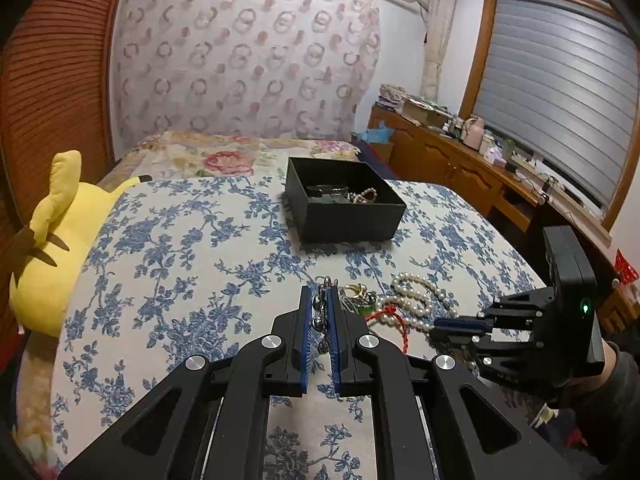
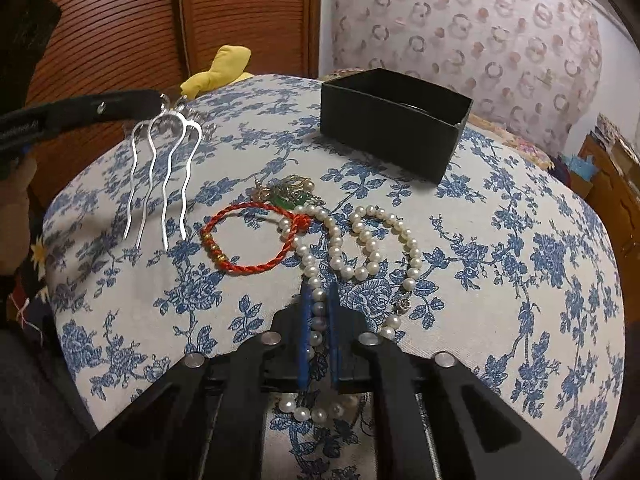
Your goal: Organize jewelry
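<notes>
My left gripper is shut on the decorated head of a silver hair comb and holds it above the bed, prongs hanging down. My right gripper is shut on a pearl necklace that lies on the blue-flowered bedspread. A red cord bracelet with gold beads lies left of the pearls. A small pile of gold and green pieces sits behind it. The black open box stands further back and holds pearls and a dark bangle.
A yellow plush toy lies at the bed's left edge. A wooden sideboard with clutter runs along the right under the window. A patterned headboard rises behind the bed.
</notes>
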Demonstrator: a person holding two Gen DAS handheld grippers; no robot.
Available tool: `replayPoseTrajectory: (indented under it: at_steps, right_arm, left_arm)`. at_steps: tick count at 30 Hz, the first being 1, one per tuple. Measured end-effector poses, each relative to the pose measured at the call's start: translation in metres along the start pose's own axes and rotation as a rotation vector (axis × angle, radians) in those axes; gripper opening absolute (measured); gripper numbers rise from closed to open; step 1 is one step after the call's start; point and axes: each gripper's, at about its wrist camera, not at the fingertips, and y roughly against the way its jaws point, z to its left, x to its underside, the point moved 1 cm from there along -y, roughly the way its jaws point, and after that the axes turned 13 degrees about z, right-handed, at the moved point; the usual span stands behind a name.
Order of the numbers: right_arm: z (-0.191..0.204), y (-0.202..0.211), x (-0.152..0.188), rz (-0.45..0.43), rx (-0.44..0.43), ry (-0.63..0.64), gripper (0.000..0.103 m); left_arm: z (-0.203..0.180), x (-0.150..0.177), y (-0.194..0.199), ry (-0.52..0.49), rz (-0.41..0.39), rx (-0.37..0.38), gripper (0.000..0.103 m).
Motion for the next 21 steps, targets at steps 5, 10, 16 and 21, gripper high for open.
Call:
replayPoseTrajectory:
  at_steps: [5, 10, 16, 21]
  right_arm:
    - [-0.021, 0.023, -0.002, -0.06, 0.061, -0.047, 0.008]
    - [-0.038, 0.05, -0.01, -0.118, 0.1, -0.073, 0.008]
    - [-0.048, 0.079, -0.025, -0.193, 0.146, -0.073, 0.008]
    - [-0.052, 0.108, -0.035, -0.266, 0.173, -0.08, 0.008]
  left_arm:
    - [0.004, -0.005, 0.001, 0.008, -0.01, -0.008, 0.007]
    - [0.004, -0.009, 0.003, 0.007, -0.02, -0.009, 0.007]
    - [-0.001, -0.015, 0.006, -0.004, -0.039, -0.008, 0.007]
    - [-0.006, -0.025, 0.011, -0.016, -0.061, -0.011, 0.007]
